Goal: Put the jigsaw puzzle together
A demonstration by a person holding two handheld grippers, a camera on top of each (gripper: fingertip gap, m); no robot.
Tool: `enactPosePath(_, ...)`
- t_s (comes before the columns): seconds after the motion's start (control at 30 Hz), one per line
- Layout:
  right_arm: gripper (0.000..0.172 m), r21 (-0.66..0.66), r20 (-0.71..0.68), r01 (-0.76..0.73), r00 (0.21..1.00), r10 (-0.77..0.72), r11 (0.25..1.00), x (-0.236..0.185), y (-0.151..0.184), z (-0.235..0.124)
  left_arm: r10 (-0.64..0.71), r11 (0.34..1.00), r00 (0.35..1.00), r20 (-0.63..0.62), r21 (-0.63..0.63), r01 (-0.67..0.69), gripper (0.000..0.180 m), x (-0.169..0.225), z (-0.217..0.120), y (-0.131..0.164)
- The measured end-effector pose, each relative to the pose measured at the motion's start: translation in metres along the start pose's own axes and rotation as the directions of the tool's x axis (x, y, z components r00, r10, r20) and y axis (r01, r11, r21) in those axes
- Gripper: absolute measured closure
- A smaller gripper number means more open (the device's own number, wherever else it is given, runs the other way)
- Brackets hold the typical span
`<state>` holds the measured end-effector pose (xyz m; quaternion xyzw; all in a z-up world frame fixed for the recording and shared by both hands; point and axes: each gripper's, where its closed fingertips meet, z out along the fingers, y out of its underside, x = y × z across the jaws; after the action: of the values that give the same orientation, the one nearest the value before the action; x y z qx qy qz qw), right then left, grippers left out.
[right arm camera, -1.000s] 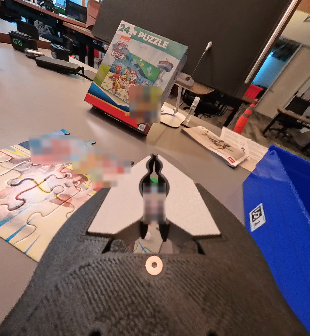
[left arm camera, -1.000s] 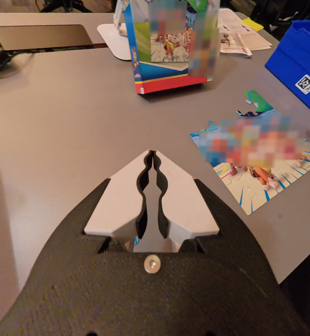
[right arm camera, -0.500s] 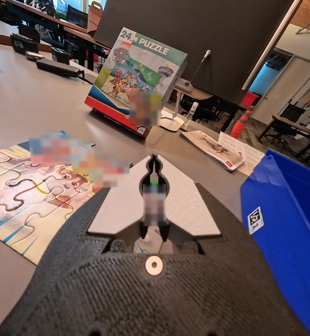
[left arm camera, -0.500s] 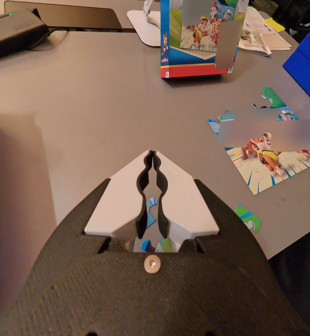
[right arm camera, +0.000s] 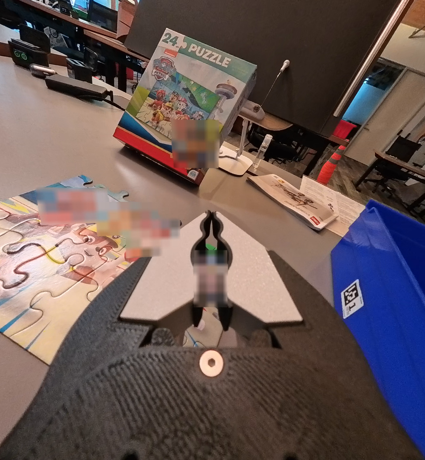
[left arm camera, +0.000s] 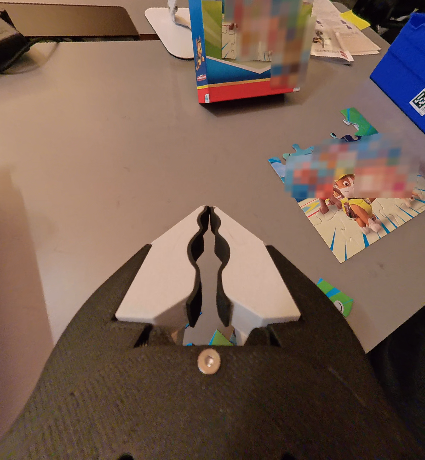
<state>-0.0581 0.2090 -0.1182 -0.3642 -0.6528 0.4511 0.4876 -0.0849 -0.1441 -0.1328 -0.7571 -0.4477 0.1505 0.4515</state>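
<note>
The place looks like an office or lab workroom: a long grey table (right arm camera: 44,129), more desks with dark screens (right arm camera: 92,17) far left, a large dark partition panel (right arm camera: 281,49), office chairs (right arm camera: 403,149) and an orange traffic cone (right arm camera: 331,166) far right.

The left gripper (left arm camera: 209,206), tips pressed together on nothing, has swung back toward the puzzle box (left arm camera: 246,49) after drifting away from it half a second ago, so the box again stands close ahead and the black device beside it has slid to the view's left edge. The right gripper (right arm camera: 212,212) has edged slightly nearer that box (right arm camera: 189,109), which now looks bigger. A loose green piece (left arm camera: 334,297), unseen a second ago, lies nearer than the assembled puzzle (left arm camera: 370,206).
</note>
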Motion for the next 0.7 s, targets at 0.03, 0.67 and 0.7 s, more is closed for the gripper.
enactPosePath(0.03, 0.172, -0.001, 0.000, -0.002, 1.000, 0.002, 1.000, 0.000, 0.000, 0.000, 0.002, 1.000, 1.000, -0.002, -0.002, -0.002, 0.180, 0.001, 0.001, 0.001)
enactPosePath(0.67, 0.172, 0.002, 0.000, 0.004, 1.000, -0.004, 1.000, 0.000, 0.000, 0.000, 0.045, 0.999, 0.999, -0.030, -0.022, -0.045, 0.180, 0.016, 0.008, -0.001)
enactPosePath(0.7, 0.172, 0.003, 0.000, 0.004, 1.000, -0.004, 1.000, 0.000, 0.000, 0.000, 0.047, 0.999, 0.998, -0.031, -0.023, -0.047, 0.180, 0.017, 0.009, -0.001)
